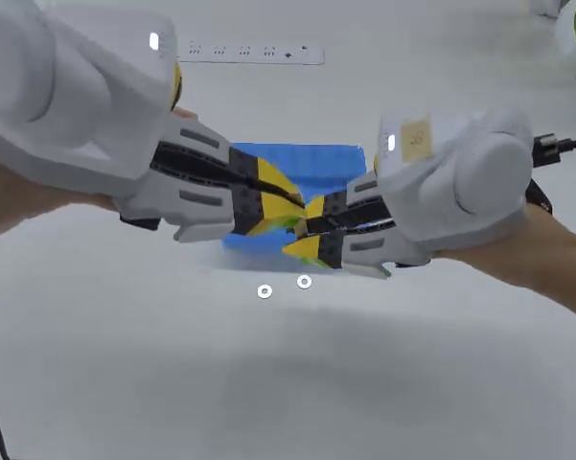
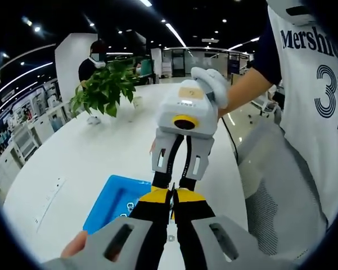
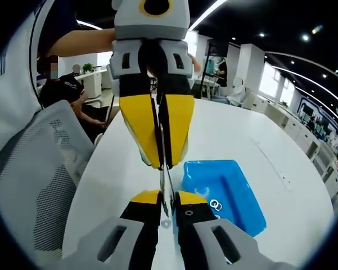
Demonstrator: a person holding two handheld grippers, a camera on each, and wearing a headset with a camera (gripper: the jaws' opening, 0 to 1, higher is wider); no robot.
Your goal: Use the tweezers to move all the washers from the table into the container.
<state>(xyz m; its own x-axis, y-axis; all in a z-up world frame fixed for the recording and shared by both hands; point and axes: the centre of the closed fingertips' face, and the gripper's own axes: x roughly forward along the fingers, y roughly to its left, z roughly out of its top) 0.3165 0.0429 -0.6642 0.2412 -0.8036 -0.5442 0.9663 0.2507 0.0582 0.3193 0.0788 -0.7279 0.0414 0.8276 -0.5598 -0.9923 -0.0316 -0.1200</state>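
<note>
Left gripper (image 2: pixel 171 197) and right gripper (image 3: pixel 165 202) jaws both pinch slim metal tweezers (image 3: pixel 164 180) above the blue plastic container (image 1: pixel 307 158); two silver washers (image 1: pixel 264 291) lie toward the white surface's (image 1: pixel 125 364) near edge. Uneven release could drop the tweezers.

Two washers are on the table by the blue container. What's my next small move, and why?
Probably lower the tweezers, gripped between the left tool and right tool, toward the right-hand washer: it and the other washer lie on the table, outside the blue container.
</note>
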